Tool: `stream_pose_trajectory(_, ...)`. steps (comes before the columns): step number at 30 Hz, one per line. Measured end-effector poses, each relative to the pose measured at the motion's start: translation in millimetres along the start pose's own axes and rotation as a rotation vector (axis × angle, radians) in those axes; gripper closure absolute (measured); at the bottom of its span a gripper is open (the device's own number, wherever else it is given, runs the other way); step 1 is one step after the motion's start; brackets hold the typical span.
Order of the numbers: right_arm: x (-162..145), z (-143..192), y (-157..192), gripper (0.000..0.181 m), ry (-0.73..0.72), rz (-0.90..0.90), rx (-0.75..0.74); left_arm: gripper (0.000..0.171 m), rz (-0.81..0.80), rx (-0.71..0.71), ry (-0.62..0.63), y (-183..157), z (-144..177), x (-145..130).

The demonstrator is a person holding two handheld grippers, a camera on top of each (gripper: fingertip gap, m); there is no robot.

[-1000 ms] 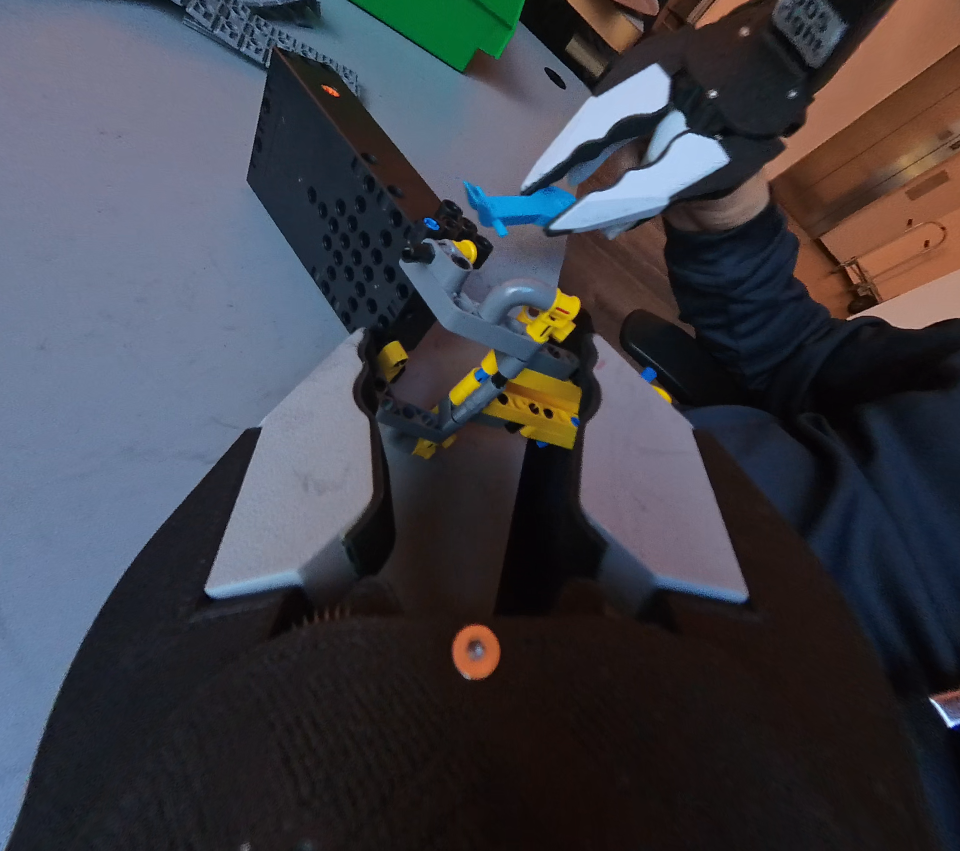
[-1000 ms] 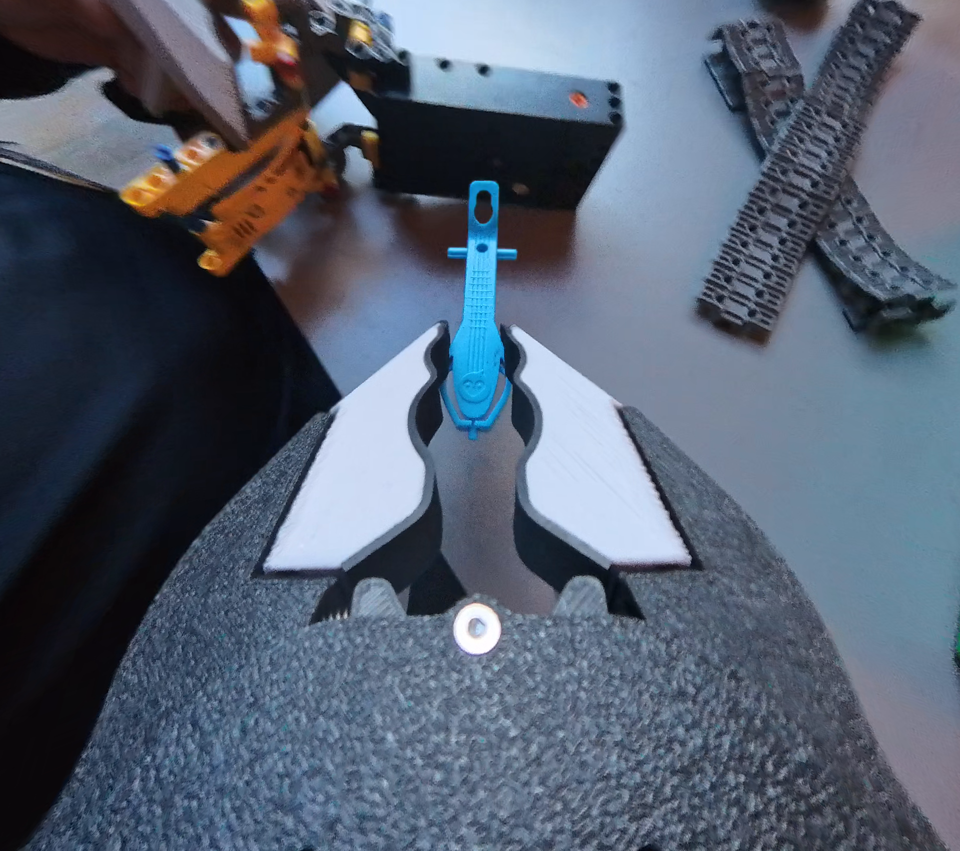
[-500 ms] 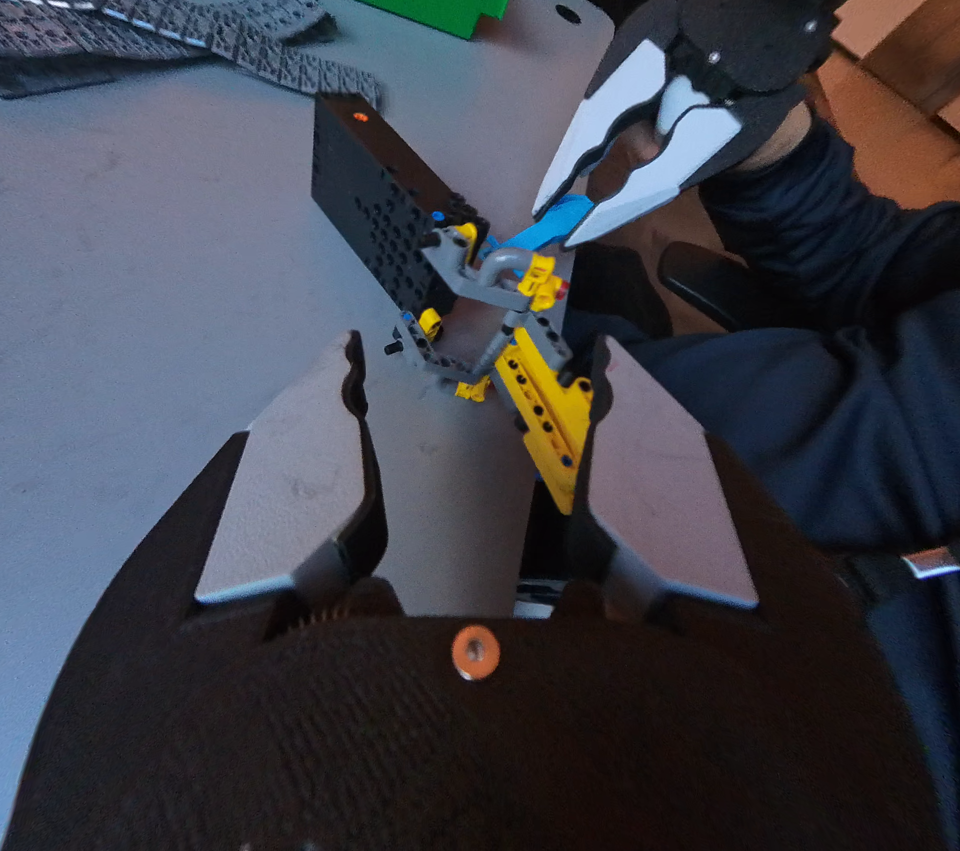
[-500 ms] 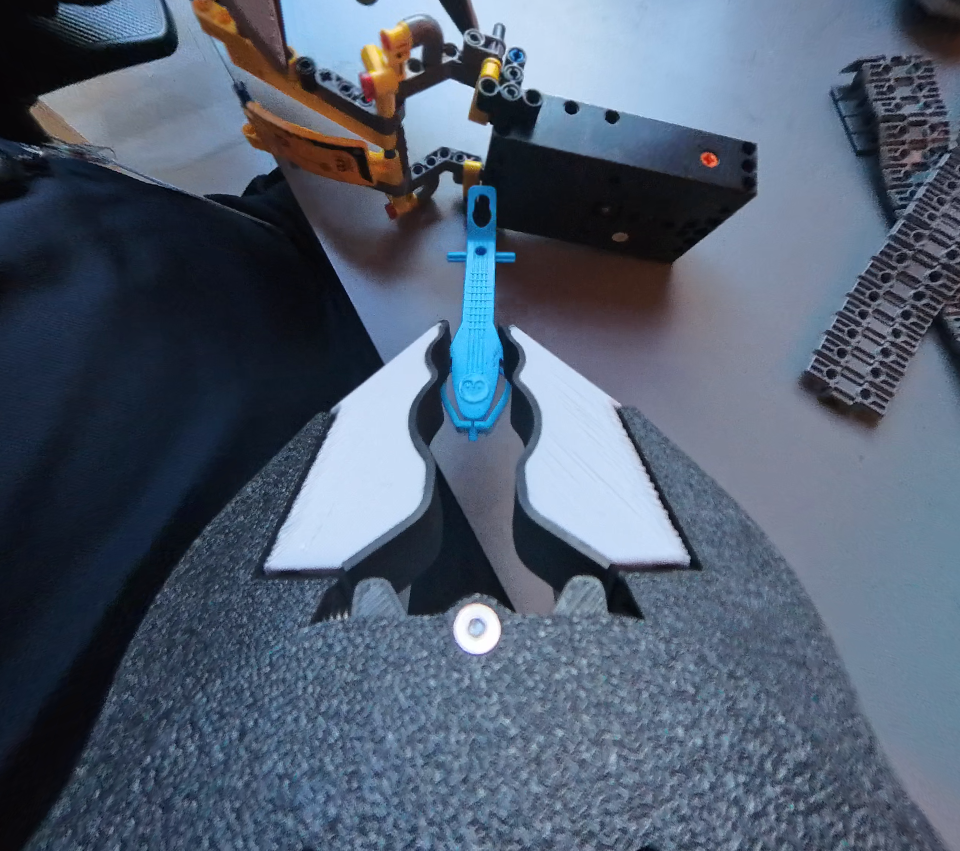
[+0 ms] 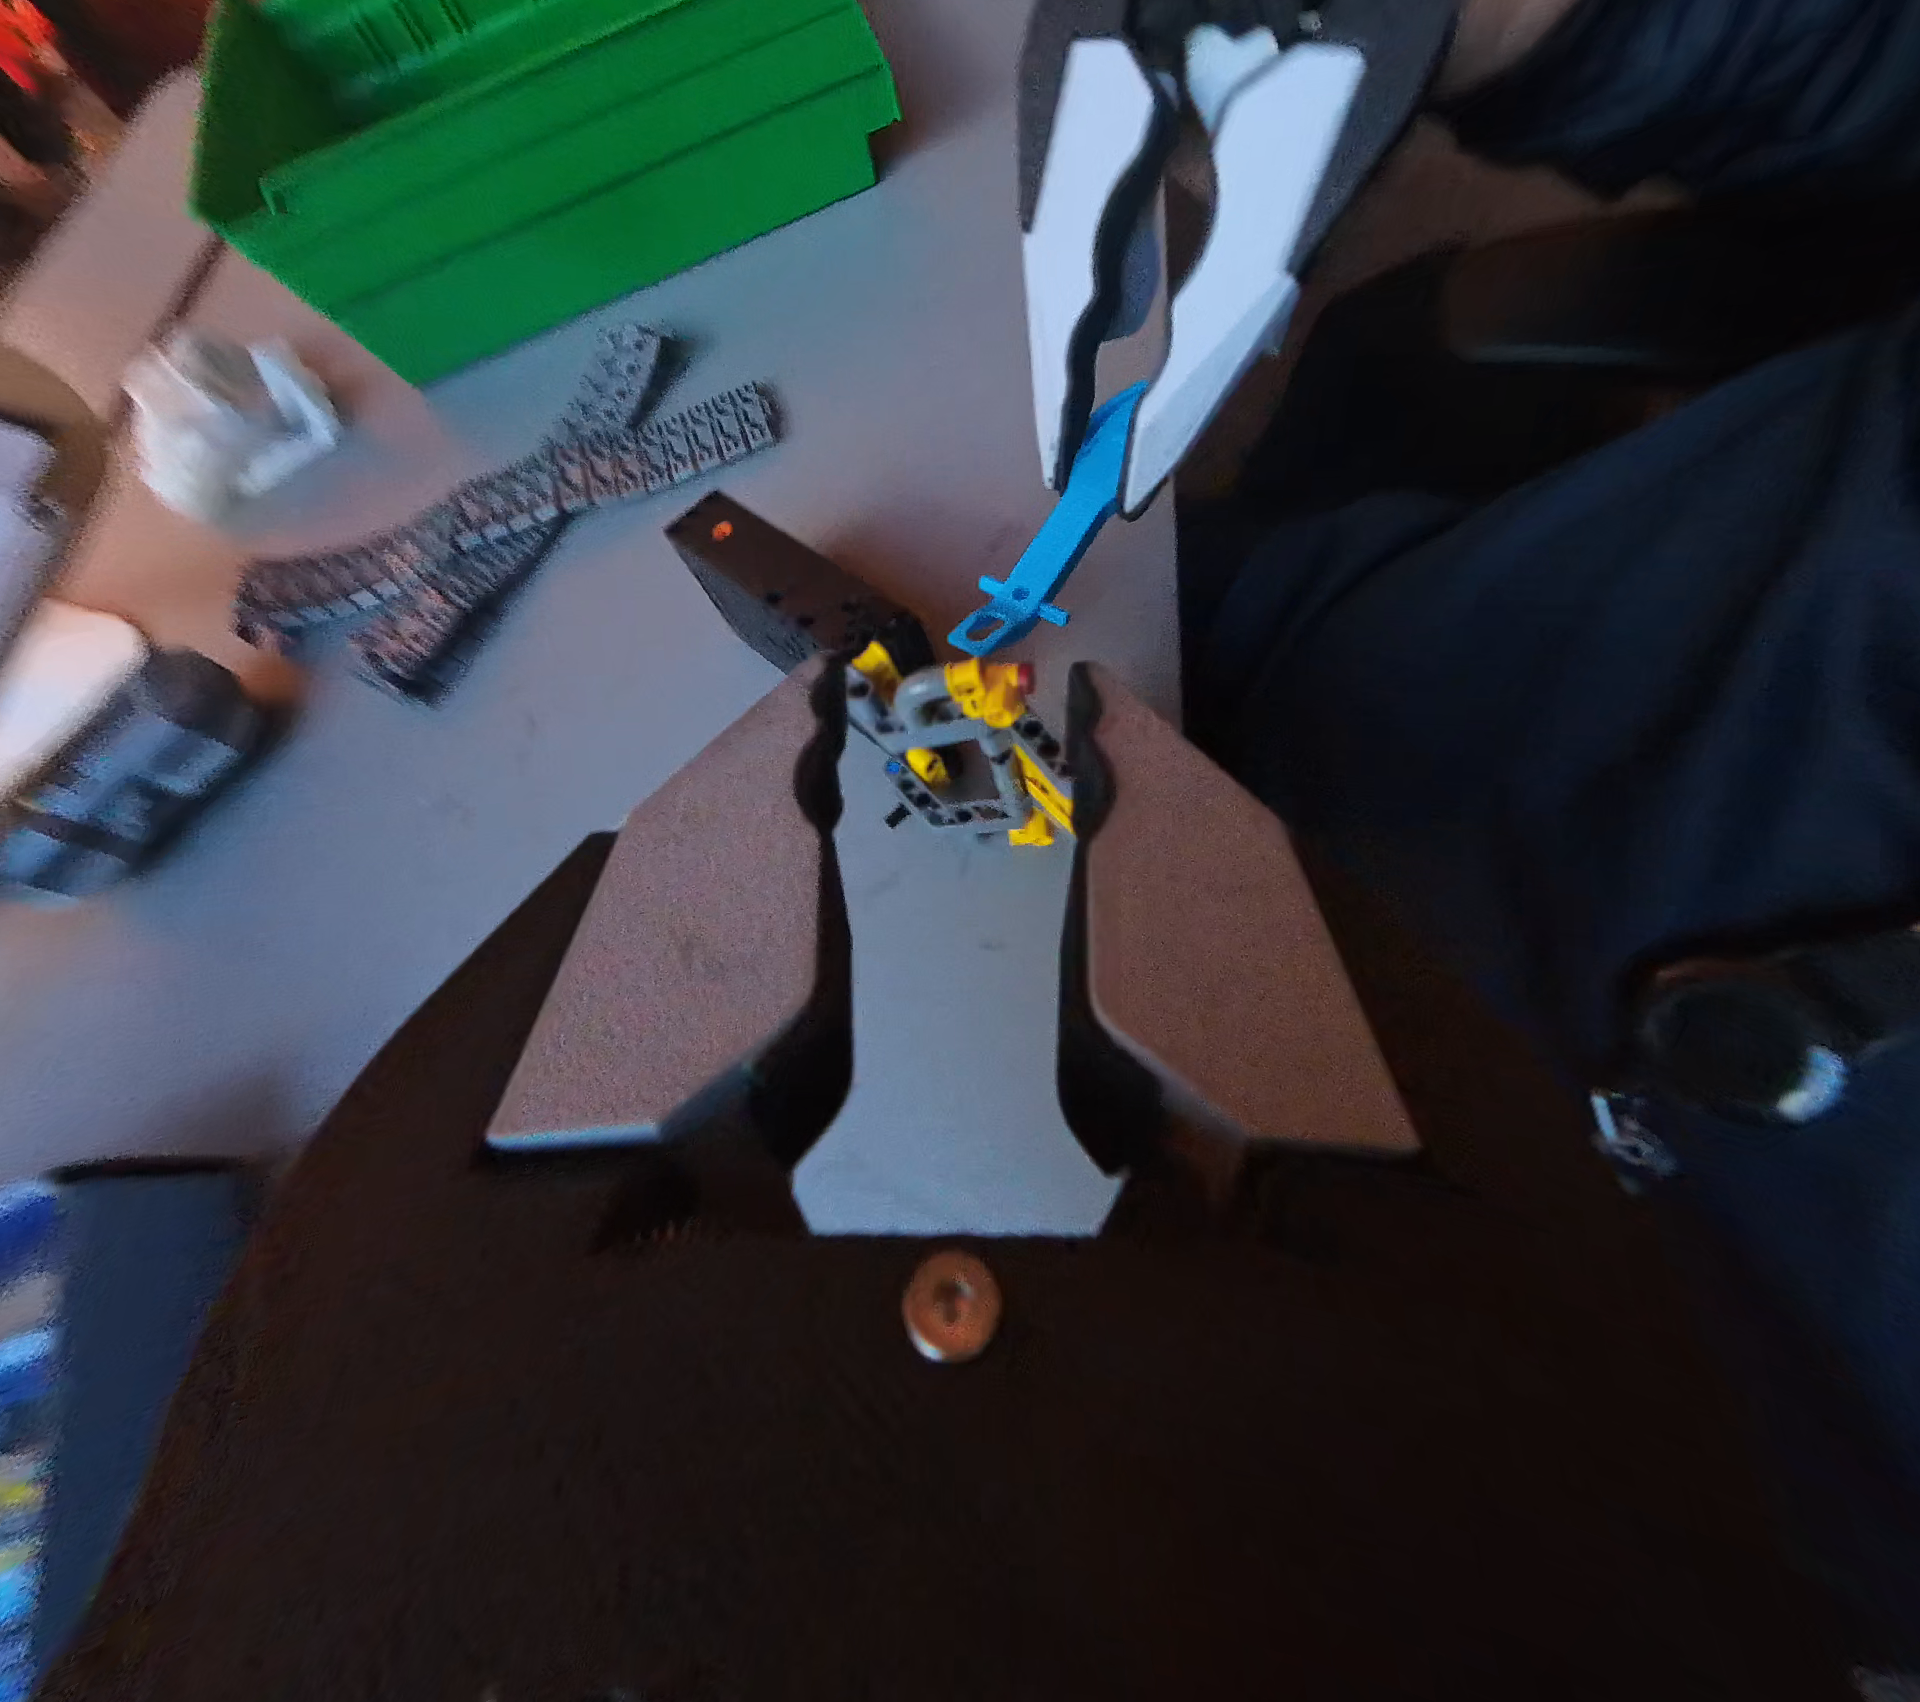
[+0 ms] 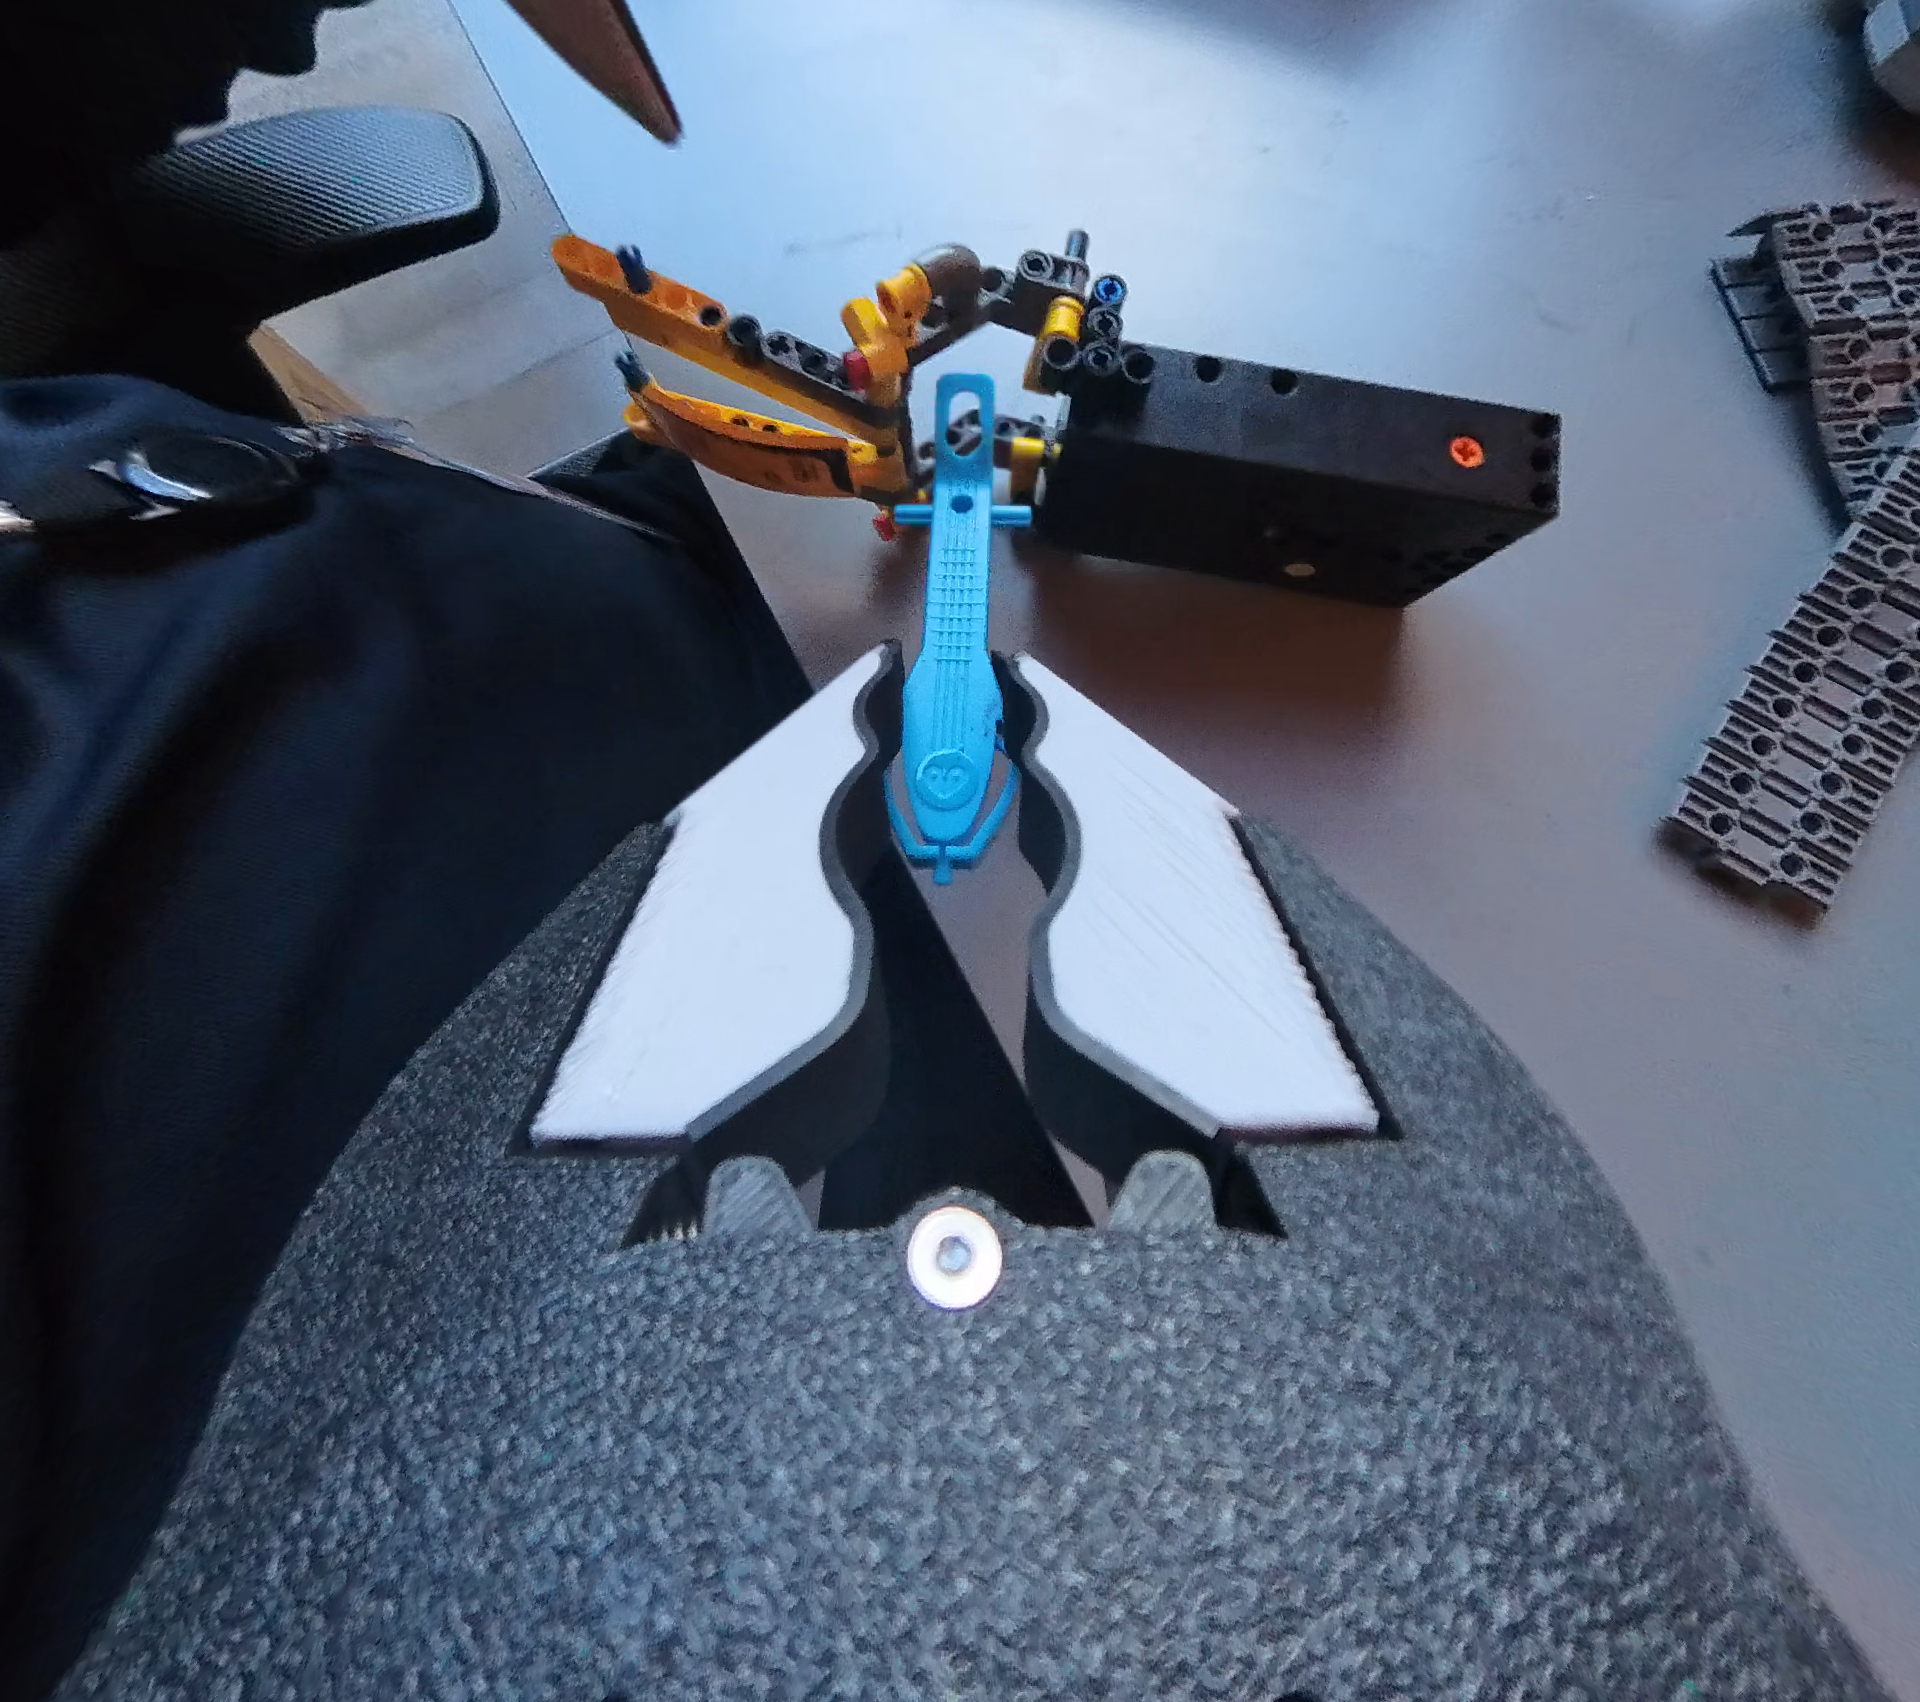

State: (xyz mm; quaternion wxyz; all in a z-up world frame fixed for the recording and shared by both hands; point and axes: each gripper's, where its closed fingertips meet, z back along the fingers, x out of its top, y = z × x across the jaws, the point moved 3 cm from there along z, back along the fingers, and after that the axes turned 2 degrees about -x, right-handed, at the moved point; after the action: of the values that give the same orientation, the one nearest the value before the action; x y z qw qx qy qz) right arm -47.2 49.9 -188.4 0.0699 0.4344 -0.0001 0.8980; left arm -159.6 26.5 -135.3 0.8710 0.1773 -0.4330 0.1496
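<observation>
A yellow and grey brick assembly (image 6: 831,374) is joined to a black perforated box (image 6: 1299,478) and reaches out over the table's edge. In the left wrist view the assembly (image 5: 966,759) lies beyond my open left gripper (image 5: 951,717), which holds nothing. In the right wrist view the left gripper (image 6: 800,37) hangs apart above the assembly. My right gripper (image 6: 951,665) is shut on a slim blue tool (image 6: 956,613). The tool's tip is close over the assembly's joint by the box. The tool (image 5: 1049,551) and the right gripper (image 5: 1101,457) also show in the left wrist view.
Grey track strips (image 6: 1829,665) lie crossed to the right of the box, also seen in the left wrist view (image 5: 499,530). A green bin (image 5: 540,94) stands at the back. A person in dark clothing (image 6: 312,717) and a chair armrest (image 6: 312,198) are at the table's edge. The grippers' ends are close to 10 cm from one another.
My left gripper has let go of the yellow assembly, opened and drawn back above it. The assembly now rests by the box. My right gripper has brought the blue tool closer to it.
</observation>
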Motion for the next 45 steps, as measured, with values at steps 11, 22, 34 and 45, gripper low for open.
stream_pose_trajectory(11,27.7,21.6,6.1,0.169,-0.076,-0.04,0.121,0.154,-0.663,0.301,0.213,-12.6,-36.7,9.2)
stream_pose_trajectory(22,17.2,-3.3,-29.3,0.181,-0.068,-0.114,0.106,0.16,-0.768,0.431,0.271,14.0,-56.8,-7.6)
stream_pose_trajectory(34,-6.4,16.2,-72.1,0.153,-0.263,0.032,-0.089,0.171,-0.649,0.362,0.265,36.0,-62.3,-4.9)
stream_pose_trajectory(45,-30.2,-3.8,-42.8,0.136,-0.076,-0.032,-0.042,0.171,-0.45,0.373,0.279,50.0,-52.0,-13.8)
